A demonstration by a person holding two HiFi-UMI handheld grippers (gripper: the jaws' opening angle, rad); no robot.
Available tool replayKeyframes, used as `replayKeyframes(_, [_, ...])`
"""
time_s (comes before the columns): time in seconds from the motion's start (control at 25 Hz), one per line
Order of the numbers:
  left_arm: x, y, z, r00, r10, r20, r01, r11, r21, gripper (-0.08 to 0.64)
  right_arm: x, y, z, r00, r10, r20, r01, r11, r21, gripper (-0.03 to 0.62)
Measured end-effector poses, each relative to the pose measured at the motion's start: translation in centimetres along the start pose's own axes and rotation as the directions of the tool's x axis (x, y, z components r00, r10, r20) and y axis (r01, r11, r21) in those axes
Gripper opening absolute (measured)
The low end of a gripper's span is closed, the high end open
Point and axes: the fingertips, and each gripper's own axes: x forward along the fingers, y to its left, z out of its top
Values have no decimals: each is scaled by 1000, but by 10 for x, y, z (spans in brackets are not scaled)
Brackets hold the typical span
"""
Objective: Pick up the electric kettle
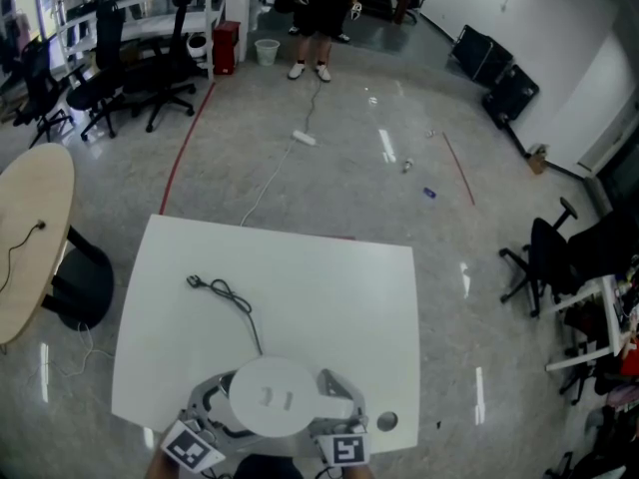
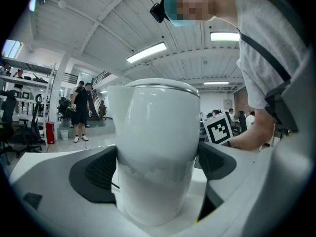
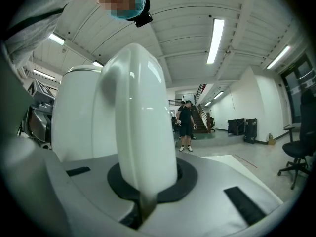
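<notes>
The white electric kettle [image 1: 272,397] stands at the near edge of the white table [image 1: 329,277], seen from above by its round lid. My left gripper [image 1: 228,401] is shut on the kettle's body [image 2: 155,142], and its black pads [image 2: 96,174] press on both sides. My right gripper [image 1: 339,409] is shut on the kettle's handle [image 3: 143,132], which rises from between its jaws; the body [image 3: 79,117] shows to the left behind it. The right gripper's marker cube [image 2: 218,128] is visible past the kettle.
A black power cord [image 1: 225,295] lies on the table beyond the kettle. A small grey round disc [image 1: 387,422] sits near the table's right front corner. A round wooden table [image 1: 30,228] stands at left, office chairs [image 1: 544,257] at right, and a person [image 1: 319,8] far off.
</notes>
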Motion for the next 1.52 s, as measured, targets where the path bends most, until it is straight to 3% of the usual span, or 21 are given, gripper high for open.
replayKeyframes(0.88, [-5, -2, 2, 1000, 17, -27, -16, 1000, 24, 511, -4, 2, 7, 999, -5, 46, 5, 1000, 13, 2])
replayKeyframes(1.52, [-11, -3, 24, 1000, 12, 3, -12, 999, 53, 511, -8, 5, 33, 996, 14, 94, -13, 1000, -9, 2])
